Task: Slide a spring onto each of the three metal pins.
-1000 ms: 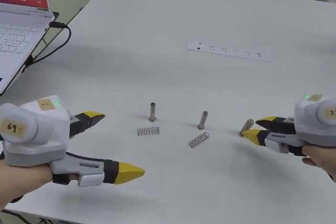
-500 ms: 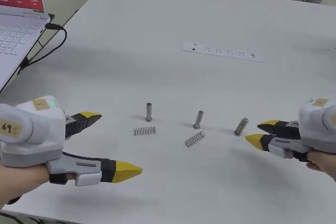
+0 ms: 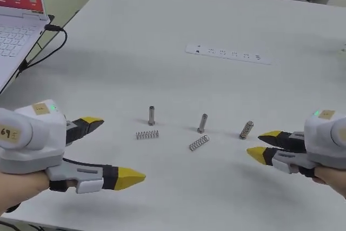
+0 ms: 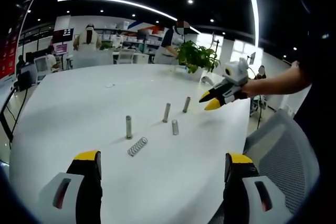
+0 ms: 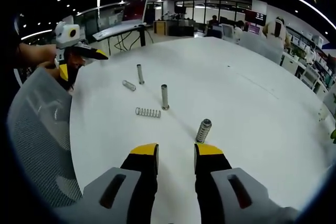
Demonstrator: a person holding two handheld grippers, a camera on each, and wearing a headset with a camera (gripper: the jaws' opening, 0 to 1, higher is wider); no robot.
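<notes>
Metal pin [image 5: 206, 122] wearing a spring [image 5: 202, 132] stands just beyond right claw [image 5: 176, 153].

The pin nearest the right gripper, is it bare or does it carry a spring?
It carries a spring: coils wrap the pin below its metal top.

Right gripper [image 3: 254, 143] is backed off from the right pin [image 3: 248, 124]. Its tips were at the spring [image 3: 246, 131] 1.0 s ago; now there is a clear gap, with the jaws empty and slightly apart. The spring-carrying pin stands free.
</notes>
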